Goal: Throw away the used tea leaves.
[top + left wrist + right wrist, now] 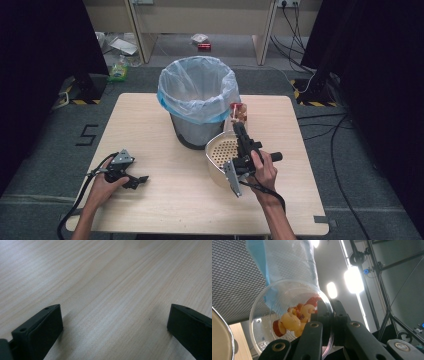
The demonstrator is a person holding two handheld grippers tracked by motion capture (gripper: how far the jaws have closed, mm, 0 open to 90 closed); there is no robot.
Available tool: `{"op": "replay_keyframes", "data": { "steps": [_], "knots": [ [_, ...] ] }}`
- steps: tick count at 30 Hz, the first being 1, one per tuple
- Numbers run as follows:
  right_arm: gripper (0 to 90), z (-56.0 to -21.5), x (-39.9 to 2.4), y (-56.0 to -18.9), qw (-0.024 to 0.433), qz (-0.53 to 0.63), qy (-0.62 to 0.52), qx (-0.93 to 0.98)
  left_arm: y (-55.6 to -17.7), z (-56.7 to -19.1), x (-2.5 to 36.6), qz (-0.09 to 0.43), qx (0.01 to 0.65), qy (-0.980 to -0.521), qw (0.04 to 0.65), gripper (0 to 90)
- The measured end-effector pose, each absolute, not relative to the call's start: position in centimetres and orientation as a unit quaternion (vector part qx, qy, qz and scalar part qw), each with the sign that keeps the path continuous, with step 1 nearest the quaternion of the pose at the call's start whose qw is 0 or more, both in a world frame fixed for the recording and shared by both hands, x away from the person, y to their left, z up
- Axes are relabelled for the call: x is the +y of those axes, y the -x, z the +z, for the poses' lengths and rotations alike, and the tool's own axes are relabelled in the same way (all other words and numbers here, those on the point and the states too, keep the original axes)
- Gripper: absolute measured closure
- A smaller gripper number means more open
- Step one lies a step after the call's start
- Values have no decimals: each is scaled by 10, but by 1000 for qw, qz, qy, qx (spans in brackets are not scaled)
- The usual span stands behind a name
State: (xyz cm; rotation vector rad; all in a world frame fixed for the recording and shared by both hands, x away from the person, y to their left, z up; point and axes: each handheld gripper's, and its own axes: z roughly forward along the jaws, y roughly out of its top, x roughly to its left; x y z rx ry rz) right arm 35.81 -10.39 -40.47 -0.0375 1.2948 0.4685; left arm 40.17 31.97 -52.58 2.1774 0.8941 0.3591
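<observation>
High view: the left gripper (131, 179) rests on the wooden table (150, 210) at the near left, held by the person's left hand (102, 186). The right gripper (239, 124) reaches away from the person toward the far side, over a perforated colander (220, 152). It grips a clear plastic cup (238, 113) just right of the mesh bin (196, 100), which carries a blue-edged plastic liner.

Left gripper view: the 2 black jaws stand wide apart over bare table (112, 285); nothing lies between them.

Right gripper view: the jaws are pinched on the rim of the cup (277, 305), which lies tilted on its side. Inside sit red and yellow pieces (294, 320), possibly fruit; the blur prevents a firm reading. The bin's mesh wall (234, 277) and liner (287, 260) stand just behind the cup.
</observation>
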Motion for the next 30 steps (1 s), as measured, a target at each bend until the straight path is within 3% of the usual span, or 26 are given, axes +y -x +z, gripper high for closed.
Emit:
{"op": "replay_keyframes", "data": {
  "steps": [30],
  "knots": [
    [878, -407, -107, -365, 761, 235, 0, 604, -402, -526, 319, 141, 350, -849, 370, 0]
  ]
}}
